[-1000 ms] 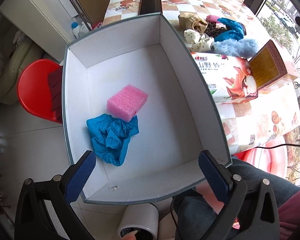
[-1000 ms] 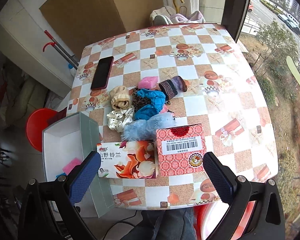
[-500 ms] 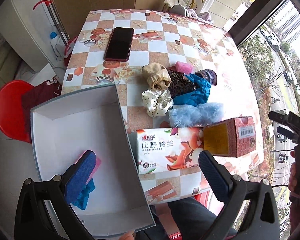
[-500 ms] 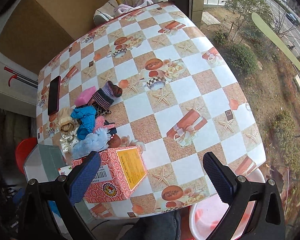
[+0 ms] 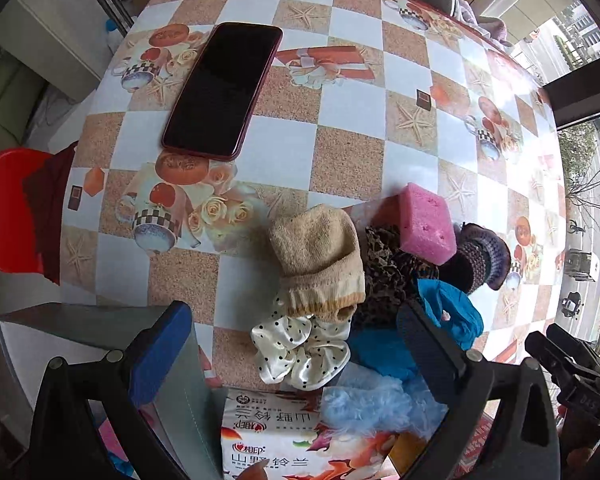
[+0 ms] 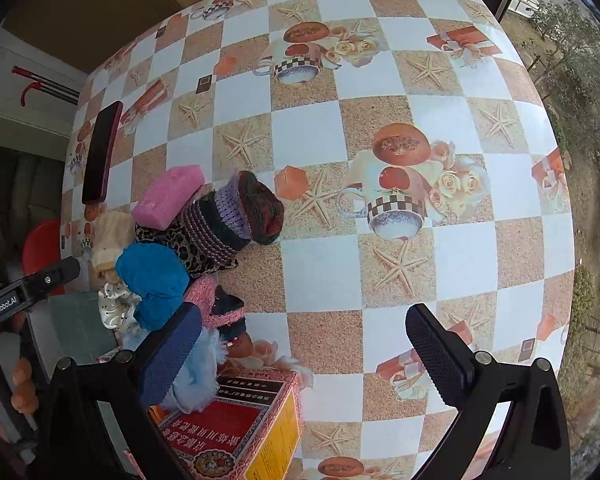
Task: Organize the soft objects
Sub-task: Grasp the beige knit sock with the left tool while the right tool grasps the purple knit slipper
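Your table (image 5: 340, 136) carries the whole job: the soft pile sits at its near edge, between the grey box (image 5: 100, 320) on your left and the two cartons in front of you. Both grippers are spread wide and hold nothing. The left gripper (image 5: 296, 344) hangs over the pile, with the spotted scrunchie (image 5: 300, 356) lying between its jaws and the beige sock (image 5: 320, 260) just beyond. The right gripper (image 6: 304, 348) faces bare cloth to the right of the pile.

I would take the scrunchie with the left, since it is already framed. Come straight down, keep the right jaw clear of the blue cloth (image 5: 452, 308) so you lift one item only, and close on the bunched middle, not a loose frill. Then carry it over the box wall before letting go.

The left view shows the tissue pack (image 5: 284, 440), the phone (image 5: 224, 88) face-on and the pink sponge (image 5: 426, 224) leaning on the leopard fabric. Only the right view shows the pink knit piece (image 6: 206, 300) hidden behind the blue cloth, the striped sock (image 6: 236, 216) in full, and the red carton (image 6: 236, 432) top
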The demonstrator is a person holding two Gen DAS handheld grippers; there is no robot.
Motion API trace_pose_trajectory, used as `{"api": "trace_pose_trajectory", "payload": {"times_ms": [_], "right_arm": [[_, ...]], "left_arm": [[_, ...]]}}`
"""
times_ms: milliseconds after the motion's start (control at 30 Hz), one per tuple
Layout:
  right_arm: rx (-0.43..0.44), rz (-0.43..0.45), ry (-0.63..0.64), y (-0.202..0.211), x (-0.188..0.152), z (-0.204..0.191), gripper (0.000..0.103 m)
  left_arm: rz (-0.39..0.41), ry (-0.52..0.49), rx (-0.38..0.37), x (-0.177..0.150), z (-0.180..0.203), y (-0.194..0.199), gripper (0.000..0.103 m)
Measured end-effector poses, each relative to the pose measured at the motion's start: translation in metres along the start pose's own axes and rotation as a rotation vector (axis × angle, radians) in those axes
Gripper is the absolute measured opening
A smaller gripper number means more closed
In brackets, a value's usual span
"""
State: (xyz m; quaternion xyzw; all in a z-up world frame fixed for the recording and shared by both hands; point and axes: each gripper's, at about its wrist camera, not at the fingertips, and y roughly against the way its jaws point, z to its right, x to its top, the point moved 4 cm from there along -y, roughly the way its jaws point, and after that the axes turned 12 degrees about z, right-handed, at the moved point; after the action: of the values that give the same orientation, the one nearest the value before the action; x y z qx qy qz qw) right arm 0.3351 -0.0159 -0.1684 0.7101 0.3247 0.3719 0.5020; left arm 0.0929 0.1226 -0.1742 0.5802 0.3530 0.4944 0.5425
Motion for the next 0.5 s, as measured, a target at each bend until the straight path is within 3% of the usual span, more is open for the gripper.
{"api": "trace_pose_trajectory", "payload": {"times_ms": [200, 400, 433, 467, 500], "right_arm": [[0.030, -0.029, 0.111, -0.043, 0.028, -0.031, 0.103], [0.049, -0.080, 0.170, -0.081, 0.034, -0.050, 0.103], [0.051, -0.085, 0.159, -0.084, 0.034, -0.049, 0.094], [0.058, -0.095, 0.147, -0.086, 0.033, -0.048, 0.074], [0.063, -0.110, 0.141, -0.089, 0.032, -0.047, 0.067]], "left_arm": [[-0.050, -0.002, 0.081, 0.010, 0.000, -0.038, 0.101], [-0.120, -0.030, 0.102, 0.009, 0.003, -0.062, 0.079], [-0.136, -0.038, 0.097, 0.008, 0.004, -0.067, 0.071], [-0.153, -0.040, 0.082, 0.006, 0.006, -0.070, 0.065], [-0.164, -0.036, 0.072, 0.005, 0.006, -0.073, 0.046]]}}
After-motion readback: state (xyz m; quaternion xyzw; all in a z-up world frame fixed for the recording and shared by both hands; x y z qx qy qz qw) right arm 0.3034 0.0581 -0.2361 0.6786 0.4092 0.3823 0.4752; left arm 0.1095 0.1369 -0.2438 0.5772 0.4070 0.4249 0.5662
